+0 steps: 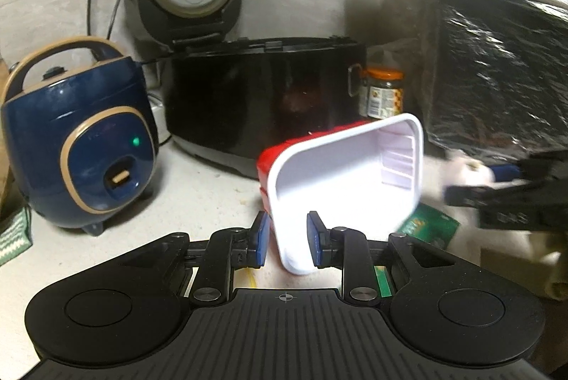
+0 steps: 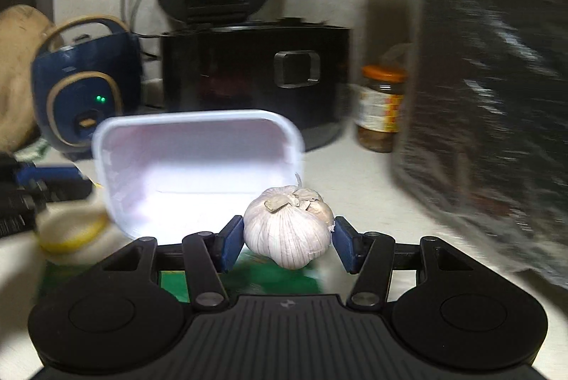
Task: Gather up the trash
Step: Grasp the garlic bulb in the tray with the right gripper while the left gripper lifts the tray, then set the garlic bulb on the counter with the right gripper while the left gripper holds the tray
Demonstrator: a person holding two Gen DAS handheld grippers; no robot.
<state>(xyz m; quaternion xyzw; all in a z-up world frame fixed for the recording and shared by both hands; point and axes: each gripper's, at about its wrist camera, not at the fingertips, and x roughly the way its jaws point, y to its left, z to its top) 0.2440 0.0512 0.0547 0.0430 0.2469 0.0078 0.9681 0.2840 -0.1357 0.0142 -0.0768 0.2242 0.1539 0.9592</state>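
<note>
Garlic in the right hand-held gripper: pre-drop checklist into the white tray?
1. Garlic between right hand-held gripper pads: ok.
2. Grip firm: cannot tell; right pad barely touches.
3. Left hand-held gripper clamps white tray wall: ok.
4. Tray mouth faces garlic: ok.
5. Tray empty: ok.
6. Path clear of black rice cooker and jar: ok.

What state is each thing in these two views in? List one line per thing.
White plastic tub with red outside: empty, tipped, rim clamped by left gripper.
Whole white garlic bulb: held between right gripper pads.
Large black rice cooker: lid open.
Small navy rice cooker: closed, green light on.
Orange-lidded glass jar: upright, capped.
</note>
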